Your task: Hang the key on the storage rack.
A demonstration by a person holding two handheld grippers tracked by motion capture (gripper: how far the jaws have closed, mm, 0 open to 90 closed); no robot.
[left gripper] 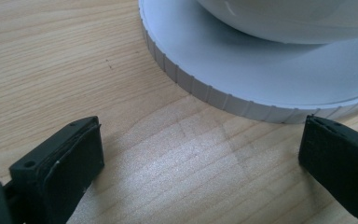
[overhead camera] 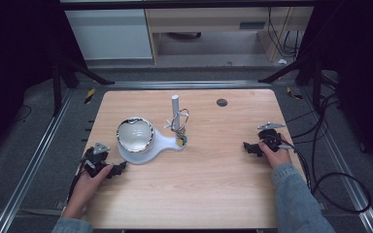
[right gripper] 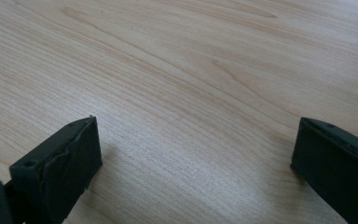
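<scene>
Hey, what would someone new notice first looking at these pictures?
Probably the shiny bowl on a white base left of the table's centre, with a wire whisk and white post beside it. The left gripper and right gripper rest open on the wooden table.

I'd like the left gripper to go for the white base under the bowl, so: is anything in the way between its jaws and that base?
Nothing visible. The left gripper is open, with bare wood of the table between its jaws and the ribbed edge of the white base just ahead; the bowl sits on top of that base.
</scene>
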